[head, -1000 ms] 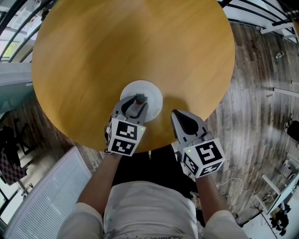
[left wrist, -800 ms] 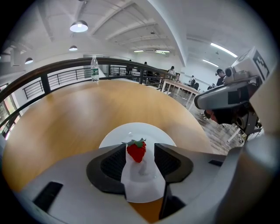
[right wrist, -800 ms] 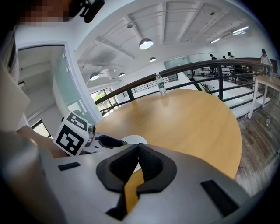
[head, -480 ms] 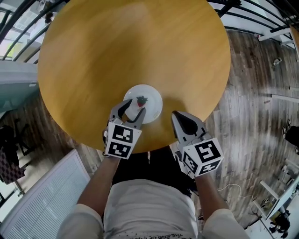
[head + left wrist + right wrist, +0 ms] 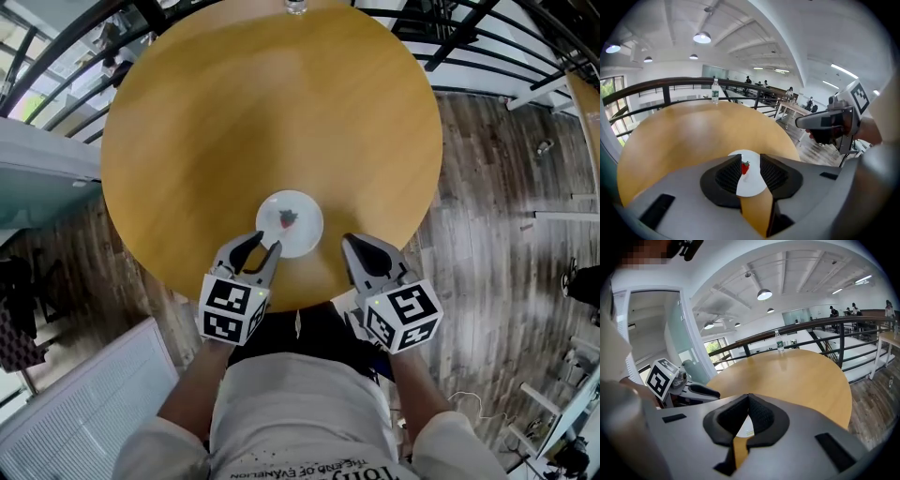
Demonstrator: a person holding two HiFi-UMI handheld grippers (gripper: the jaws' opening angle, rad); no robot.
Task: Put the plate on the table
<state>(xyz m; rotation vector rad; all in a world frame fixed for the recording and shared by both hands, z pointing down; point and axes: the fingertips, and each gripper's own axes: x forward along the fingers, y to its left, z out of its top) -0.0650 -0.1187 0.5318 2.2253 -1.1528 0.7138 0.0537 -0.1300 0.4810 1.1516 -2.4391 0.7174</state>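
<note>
Round wooden table [image 5: 234, 122] is already carrying the plate [image 5: 302, 232] at lower centre of frame, so placing's basically finishing: left gripper [image 5: 262, 246] is closing on nothing, right gripper [image 5: 349, 241] is sitting pressed together, both needing to back off.

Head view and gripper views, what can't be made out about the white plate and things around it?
- Right gripper view: only a sliver of the small round white plate shows; the right gripper, jaws shut, covers the rest.
- Head view: the top edge cuts off the clear plastic bottle; the small red fruit on the plate is too small to identify.
- Gripper views: the bottle's label is too small to read.
</note>
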